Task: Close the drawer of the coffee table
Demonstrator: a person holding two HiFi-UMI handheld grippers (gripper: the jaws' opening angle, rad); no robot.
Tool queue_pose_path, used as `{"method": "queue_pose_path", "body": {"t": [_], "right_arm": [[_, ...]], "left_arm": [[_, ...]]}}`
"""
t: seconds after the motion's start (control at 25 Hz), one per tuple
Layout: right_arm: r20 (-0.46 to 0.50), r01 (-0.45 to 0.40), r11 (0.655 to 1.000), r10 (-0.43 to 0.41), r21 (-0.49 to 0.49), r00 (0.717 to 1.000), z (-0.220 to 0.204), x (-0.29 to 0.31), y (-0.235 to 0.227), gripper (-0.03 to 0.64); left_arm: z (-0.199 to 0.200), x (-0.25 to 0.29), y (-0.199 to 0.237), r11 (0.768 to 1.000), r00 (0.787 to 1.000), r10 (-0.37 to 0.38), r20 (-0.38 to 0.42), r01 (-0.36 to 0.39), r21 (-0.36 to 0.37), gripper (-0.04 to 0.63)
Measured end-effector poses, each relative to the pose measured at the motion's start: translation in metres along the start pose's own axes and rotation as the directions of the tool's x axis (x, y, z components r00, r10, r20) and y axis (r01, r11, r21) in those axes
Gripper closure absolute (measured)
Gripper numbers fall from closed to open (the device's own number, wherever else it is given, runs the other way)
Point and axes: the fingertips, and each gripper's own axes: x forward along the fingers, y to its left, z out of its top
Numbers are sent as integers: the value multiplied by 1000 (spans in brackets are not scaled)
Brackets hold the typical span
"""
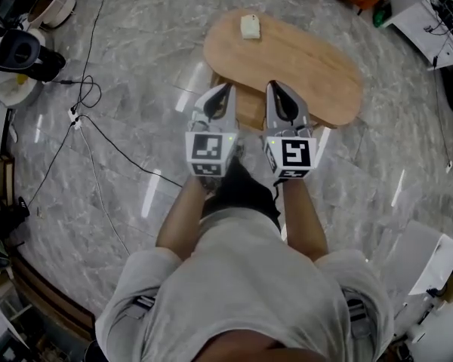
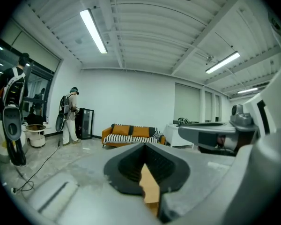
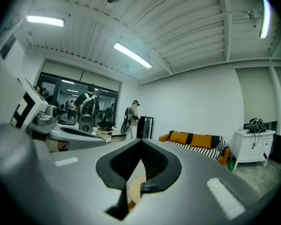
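**Claws Shut, Lined Up to Push**

Left claw and right claw are squeezed closed and hold nothing in the head view. They sit side by side, likely to push evenly. The open drawer pokes out under the coffee table, between them.

Left gripper view: tan wood shows just past the closed tips.

Right gripper view: the same.

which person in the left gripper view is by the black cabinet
The one in pale trousers, beside the cabinet; the other person stands far left.
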Motion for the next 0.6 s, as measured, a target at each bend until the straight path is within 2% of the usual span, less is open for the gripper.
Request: {"method": "queue_pose_path", "body": {"t": [0.2, 0.4, 0.6], "right_arm": [[-43, 67, 996, -64, 57, 997, -31, 34, -45, 612], [-55, 82, 994, -78, 73, 995, -39, 75, -71, 612], [-116, 93, 992, -83, 84, 990, -74, 99, -103, 612]], "left_arm": [[-13, 53, 10, 997, 996, -53, -73, 57, 46, 575], [-12, 105, 27, 991, 988, -95, -120, 105, 77, 575], [-28, 153, 20, 959, 966, -179, -187, 214, 187, 575]]}}
